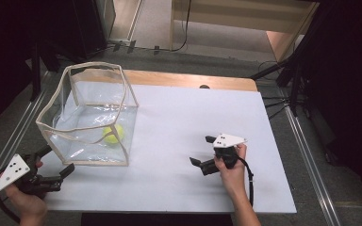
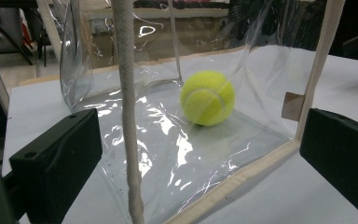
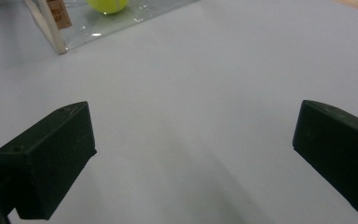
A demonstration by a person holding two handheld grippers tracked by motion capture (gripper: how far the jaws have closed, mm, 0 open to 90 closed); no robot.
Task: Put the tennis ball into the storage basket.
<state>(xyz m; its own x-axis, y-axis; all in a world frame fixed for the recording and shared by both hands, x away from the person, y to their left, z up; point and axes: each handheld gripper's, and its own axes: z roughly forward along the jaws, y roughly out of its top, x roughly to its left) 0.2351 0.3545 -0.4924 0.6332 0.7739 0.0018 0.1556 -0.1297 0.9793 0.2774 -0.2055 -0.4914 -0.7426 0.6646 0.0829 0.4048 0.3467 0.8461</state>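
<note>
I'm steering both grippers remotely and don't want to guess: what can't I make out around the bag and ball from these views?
- Tennis ball: its top is cut off by the upper edge of the right gripper view.
- Small tag on the clear bag: too blurred to read in the left gripper view.
- Bag's strap: hangs across the left gripper view, hiding the strip behind it.
- Left gripper: the high view cannot settle whether it touches the bag.

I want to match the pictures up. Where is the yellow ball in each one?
High view: the tennis ball lies left of centre, inside the clear bag.
Left gripper view: centre, on the bag's floor.
Right gripper view: top edge, left of centre.
Shared landmark: the bag's cream trim.
</note>
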